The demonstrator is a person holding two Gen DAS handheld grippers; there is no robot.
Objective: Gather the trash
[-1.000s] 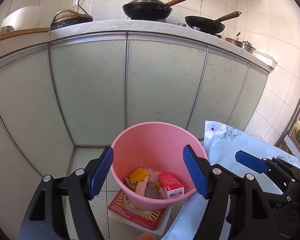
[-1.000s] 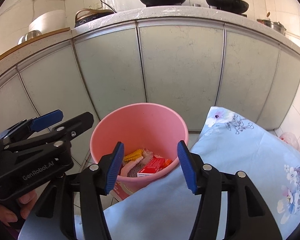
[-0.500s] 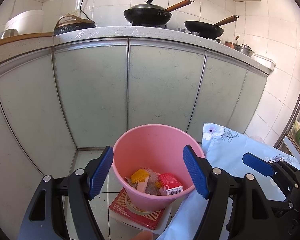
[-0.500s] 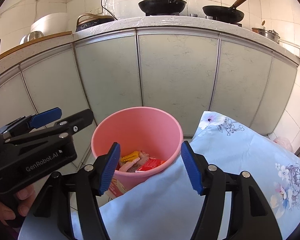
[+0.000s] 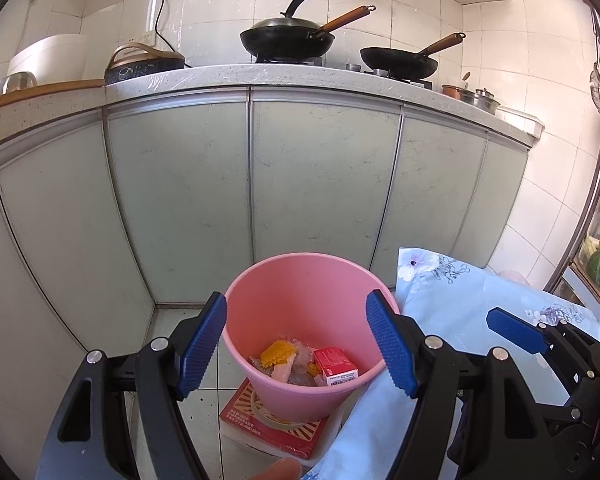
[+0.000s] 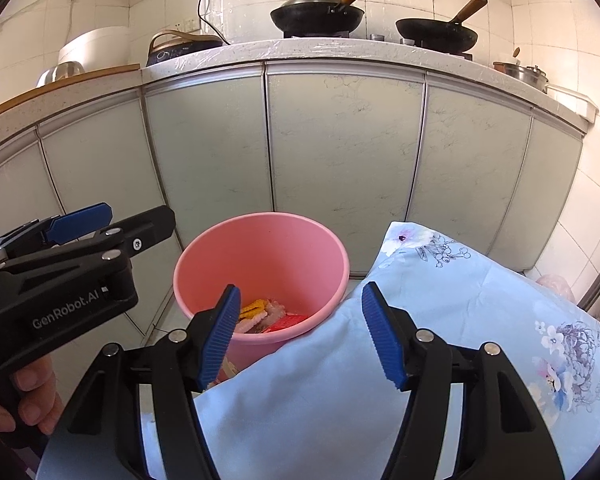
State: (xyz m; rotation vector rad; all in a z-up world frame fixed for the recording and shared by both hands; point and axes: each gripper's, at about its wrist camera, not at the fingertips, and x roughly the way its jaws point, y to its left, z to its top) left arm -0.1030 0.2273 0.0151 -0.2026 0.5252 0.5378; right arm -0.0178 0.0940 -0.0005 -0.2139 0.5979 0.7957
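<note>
Nearest the cameras, both grippers hang with nothing in them. The left gripper (image 5: 296, 344) has its jaws spread wide, framing the bucket without touching it. The right gripper (image 6: 298, 334) also has its jaws apart; they have just been opening, and nothing is between them.

Just beyond stands the pink bucket (image 5: 312, 276), set on a red box (image 5: 276, 428) on the tiled floor, probably to lift it nearer the edge of the flowered cloth (image 6: 440, 320) beside it, so scraps can drop straight in. The trash already lies at its bottom: a small red carton (image 5: 336, 366), a yellow ridged piece (image 5: 278, 352) and pale scraps.

The left view looks deeper into the bucket and shows the box beneath it; the right view hides most of that behind the cloth, but shows a hand (image 6: 28, 396) holding the left tool.

Farther back are pale cabinet doors (image 5: 180, 200), then the counter with two black pans (image 5: 288, 36).
</note>
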